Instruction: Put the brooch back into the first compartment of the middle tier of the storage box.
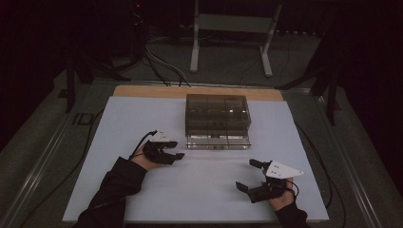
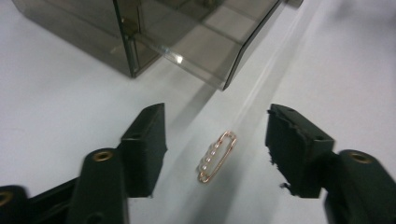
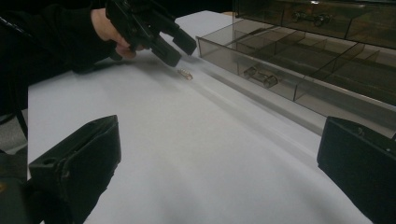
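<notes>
Left tongs (image 2: 215,140) hang wide over a small gold hair clip (image 2: 217,156) lying on the white worktop (image 2: 56,107), just before the open drawer (image 2: 205,46); its long axis runs between both jaws. Right tongs (image 3: 215,168), also wide, sit well apart.

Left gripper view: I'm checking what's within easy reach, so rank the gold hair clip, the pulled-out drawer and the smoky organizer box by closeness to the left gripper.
1. Gold hair clip, on the white sheet between the open left gripper jaws.
2. Pulled-out drawer, ahead, beyond the clip.
3. Smoky organizer box, behind the drawer, upper left.
</notes>
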`<state>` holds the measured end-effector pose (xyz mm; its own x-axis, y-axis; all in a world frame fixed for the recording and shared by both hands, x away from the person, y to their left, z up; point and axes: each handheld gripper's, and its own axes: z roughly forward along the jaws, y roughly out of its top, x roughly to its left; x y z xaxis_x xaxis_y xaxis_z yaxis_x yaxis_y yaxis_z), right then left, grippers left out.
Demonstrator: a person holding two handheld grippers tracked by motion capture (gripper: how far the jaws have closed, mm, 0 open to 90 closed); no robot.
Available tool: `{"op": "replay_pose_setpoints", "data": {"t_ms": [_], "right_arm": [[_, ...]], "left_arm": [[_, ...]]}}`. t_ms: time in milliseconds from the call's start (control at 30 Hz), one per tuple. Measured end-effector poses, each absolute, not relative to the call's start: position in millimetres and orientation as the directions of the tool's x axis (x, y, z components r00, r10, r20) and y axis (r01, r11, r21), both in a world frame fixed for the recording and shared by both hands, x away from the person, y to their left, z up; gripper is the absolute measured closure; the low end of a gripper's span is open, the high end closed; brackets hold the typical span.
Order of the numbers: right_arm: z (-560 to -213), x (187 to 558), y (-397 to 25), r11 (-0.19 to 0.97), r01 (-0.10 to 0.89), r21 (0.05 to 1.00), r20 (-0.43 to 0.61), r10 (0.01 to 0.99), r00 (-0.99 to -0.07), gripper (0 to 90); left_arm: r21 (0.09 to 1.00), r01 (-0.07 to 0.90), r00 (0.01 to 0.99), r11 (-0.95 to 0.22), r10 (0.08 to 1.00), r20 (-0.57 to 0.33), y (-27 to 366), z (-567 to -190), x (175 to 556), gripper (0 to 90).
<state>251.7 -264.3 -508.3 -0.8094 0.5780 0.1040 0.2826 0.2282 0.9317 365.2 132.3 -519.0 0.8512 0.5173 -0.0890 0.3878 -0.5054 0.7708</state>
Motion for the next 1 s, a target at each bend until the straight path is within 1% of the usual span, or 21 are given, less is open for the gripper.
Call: {"op": "replay_pose_setpoints", "data": {"t_ms": [267,333,400,467,600,667,800,833,867,1000], "right_arm": [[-508.7,251.9,-264.3,0.228,0.29,0.93,0.11,0.579,-0.808,0.0],[-508.8,251.6,-264.1,0.23,0.288,0.929,0.108,0.578,-0.809,0.0],[-508.6,252.2,-264.2,0.225,0.291,0.93,0.113,0.578,-0.808,0.0],[-508.9,252.1,-264.2,0.228,0.29,0.929,0.111,0.578,-0.809,0.0],[-508.7,252.4,-264.5,0.226,0.291,0.93,0.112,0.579,-0.808,0.0],[-509.1,252.0,-264.4,0.231,0.29,0.929,0.108,0.579,-0.808,0.0],[-508.9,252.5,-264.4,0.227,0.291,0.929,0.112,0.58,-0.807,0.0],[-509.0,252.1,-264.2,0.23,0.291,0.929,0.11,0.579,-0.808,0.0],[-509.0,251.8,-264.1,0.232,0.29,0.929,0.107,0.58,-0.808,0.0],[-509.2,252.5,-264.5,0.228,0.293,0.928,0.112,0.581,-0.806,0.0]], "left_arm": [[0.741,0.406,0.851,-0.535,0.517,-0.093,128.7,-522.7,367.3,55.0],[0.731,0.394,0.855,-0.557,0.513,-0.07,127.3,-524.4,367.4,58.5],[0.726,0.395,0.856,-0.564,0.512,-0.068,127.2,-525.7,367.7,62.1],[0.721,0.386,0.86,-0.576,0.506,-0.056,126.3,-526.7,367.6,64.3],[0.719,0.38,0.868,-0.582,0.493,-0.06,124.5,-527.3,367.5,69.0],[0.716,0.381,0.868,-0.585,0.493,-0.059,123.5,-527.0,367.6,69.8],[0.71,0.395,0.86,-0.584,0.506,-0.063,123.4,-526.6,369.0,77.6],[0.709,0.388,0.86,-0.589,0.509,-0.049,122.7,-526.4,368.3,79.5],[0.709,0.379,0.862,-0.595,0.506,-0.036,121.7,-526.2,367.4,80.6],[0.703,0.382,0.861,-0.6,0.507,-0.036,120.0,-525.8,366.5,85.6]]}}
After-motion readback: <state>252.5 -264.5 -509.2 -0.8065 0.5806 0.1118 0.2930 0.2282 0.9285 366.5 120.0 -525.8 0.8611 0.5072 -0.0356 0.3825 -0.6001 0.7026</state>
